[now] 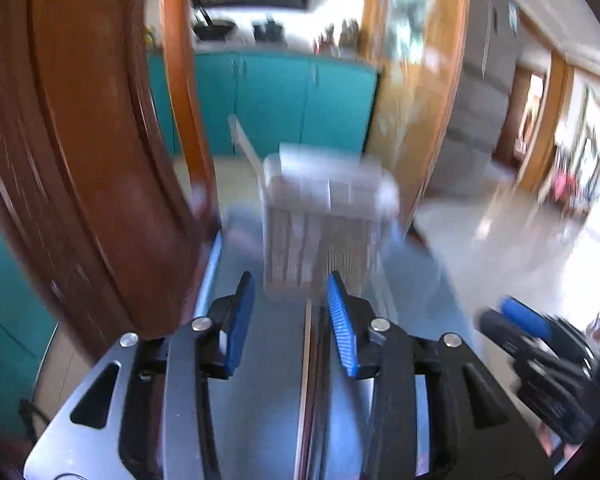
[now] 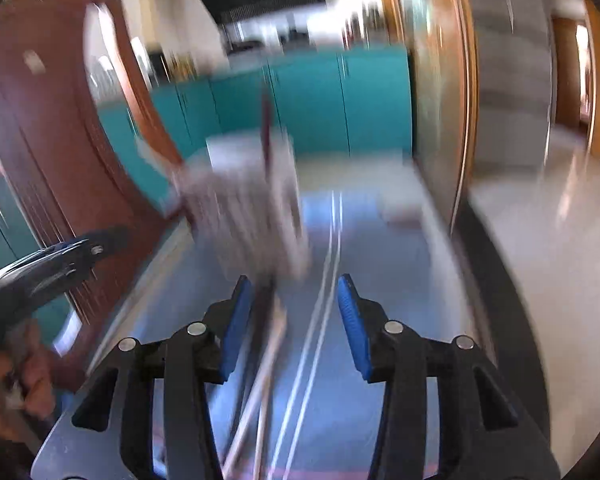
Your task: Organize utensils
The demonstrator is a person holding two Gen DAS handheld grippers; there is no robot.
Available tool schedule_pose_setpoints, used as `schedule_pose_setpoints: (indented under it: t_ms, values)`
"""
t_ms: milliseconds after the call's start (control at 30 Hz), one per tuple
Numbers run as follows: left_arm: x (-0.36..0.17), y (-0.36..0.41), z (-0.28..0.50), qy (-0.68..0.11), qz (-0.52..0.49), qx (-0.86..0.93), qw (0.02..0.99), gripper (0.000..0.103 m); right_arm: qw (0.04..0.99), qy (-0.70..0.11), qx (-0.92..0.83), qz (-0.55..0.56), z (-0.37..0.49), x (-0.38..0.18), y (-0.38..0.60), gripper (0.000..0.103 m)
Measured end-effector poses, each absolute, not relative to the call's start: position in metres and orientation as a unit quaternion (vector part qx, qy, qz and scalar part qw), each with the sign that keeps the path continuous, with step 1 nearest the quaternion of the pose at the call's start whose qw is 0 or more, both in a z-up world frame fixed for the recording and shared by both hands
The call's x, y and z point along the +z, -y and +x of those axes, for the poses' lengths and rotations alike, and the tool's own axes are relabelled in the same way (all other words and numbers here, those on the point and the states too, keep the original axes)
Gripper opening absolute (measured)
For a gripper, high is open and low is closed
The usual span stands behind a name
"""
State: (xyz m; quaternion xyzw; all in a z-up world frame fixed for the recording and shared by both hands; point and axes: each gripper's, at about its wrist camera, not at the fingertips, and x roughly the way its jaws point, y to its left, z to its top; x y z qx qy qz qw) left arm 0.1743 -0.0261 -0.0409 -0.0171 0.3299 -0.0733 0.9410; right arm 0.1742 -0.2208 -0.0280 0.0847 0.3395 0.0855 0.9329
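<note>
Early stage — chopsticks [image 2: 320, 280] flat before utensil holder [image 1: 324, 216], unloaded; left gripper [image 1: 290, 320] and right gripper [image 2: 296, 320] parted, empty.

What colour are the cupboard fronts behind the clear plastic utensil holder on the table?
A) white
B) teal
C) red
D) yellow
B: in the left wrist view, the cupboard fronts behind the clear plastic utensil holder are plainly teal, and the right wrist view shows the same colour.

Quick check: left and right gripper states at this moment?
Left gripper: open, nothing gripped.
Right gripper: open, nothing gripped; thin sticks lie on the table beneath.
</note>
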Motion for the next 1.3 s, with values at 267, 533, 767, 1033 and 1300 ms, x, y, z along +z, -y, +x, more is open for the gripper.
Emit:
schedule_pose_setpoints:
  t_ms: [267, 533, 767, 1033, 1300]
  values:
    - [-0.117, 0.03, 0.13, -0.422, 0.03, -0.082, 0.902, 0.05, 0.863, -0.487, 0.121, 0.053, 0.197, -0.112, 0.168, 0.045]
    - [-0.119, 0.026, 0.123, -0.426, 0.019, -0.08, 0.901, 0.055, 0.854, -0.5, 0.115, 0.089, 0.204, -0.122, 0.174, 0.01]
    - [-0.118, 0.027, 0.118, -0.423, 0.02, -0.084, 0.902, 0.059, 0.863, -0.479, 0.091, 0.13, 0.209, -0.118, 0.207, 0.007]
    - [-0.124, 0.032, 0.122, -0.429, 0.025, -0.086, 0.899, 0.065, 0.865, -0.479, 0.069, 0.131, 0.207, -0.119, 0.225, 0.007]
    - [-0.126, 0.031, 0.126, -0.433, 0.027, -0.081, 0.897, 0.068, 0.861, -0.488, 0.066, 0.128, 0.199, -0.128, 0.226, 0.021]
